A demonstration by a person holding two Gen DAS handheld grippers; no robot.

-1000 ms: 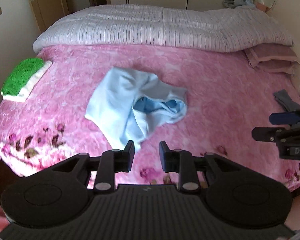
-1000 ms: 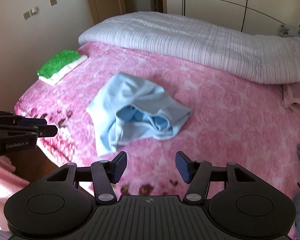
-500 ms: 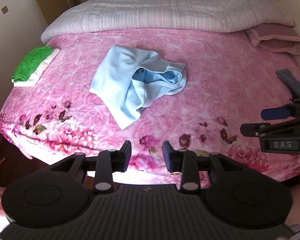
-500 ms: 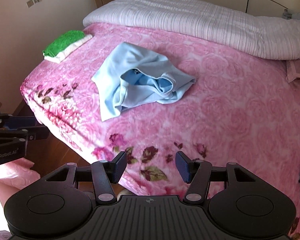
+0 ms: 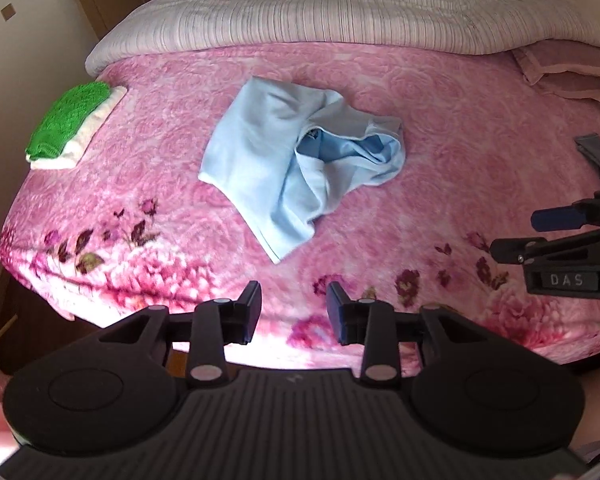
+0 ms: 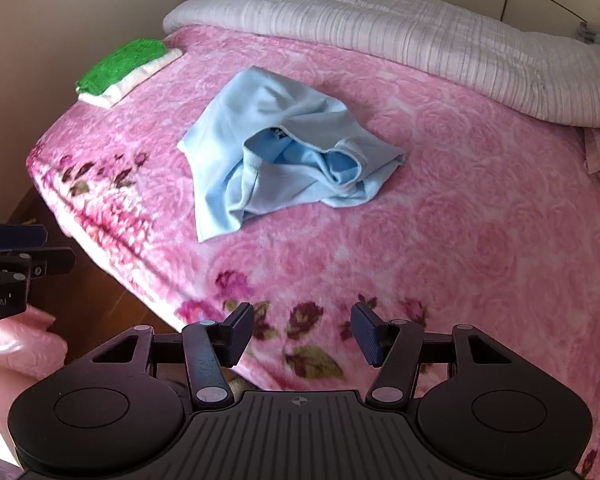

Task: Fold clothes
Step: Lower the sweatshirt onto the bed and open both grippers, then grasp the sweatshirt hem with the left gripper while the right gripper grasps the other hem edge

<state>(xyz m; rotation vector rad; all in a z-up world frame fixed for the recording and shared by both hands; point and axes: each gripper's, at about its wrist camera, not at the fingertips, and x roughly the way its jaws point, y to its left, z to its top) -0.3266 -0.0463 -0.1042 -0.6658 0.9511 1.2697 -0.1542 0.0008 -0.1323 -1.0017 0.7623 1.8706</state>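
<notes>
A crumpled light blue garment (image 5: 296,160) (image 6: 276,160) lies in the middle of the pink flowered bedspread (image 5: 460,152) (image 6: 460,208). My left gripper (image 5: 294,308) hovers over the bed's near edge, well short of the garment, open with a moderate gap and nothing between its fingers. Over the same edge my right gripper (image 6: 302,328) stands wide open and holds nothing. The right gripper also shows at the right rim of the left wrist view, and the left gripper at the left rim of the right wrist view.
A folded green cloth on a white one (image 5: 70,124) (image 6: 128,70) sits at the bed's left edge. A striped quilt (image 5: 340,12) (image 6: 420,40) lies across the far end, pink pillows (image 5: 568,72) at far right. Grey clothing (image 5: 598,156) lies at the right edge.
Both views now look more steeply down at the bed's near edge, with the garment farther up the frame. The left gripper's fingers have spread wider apart. The right gripper's gap is unchanged.
</notes>
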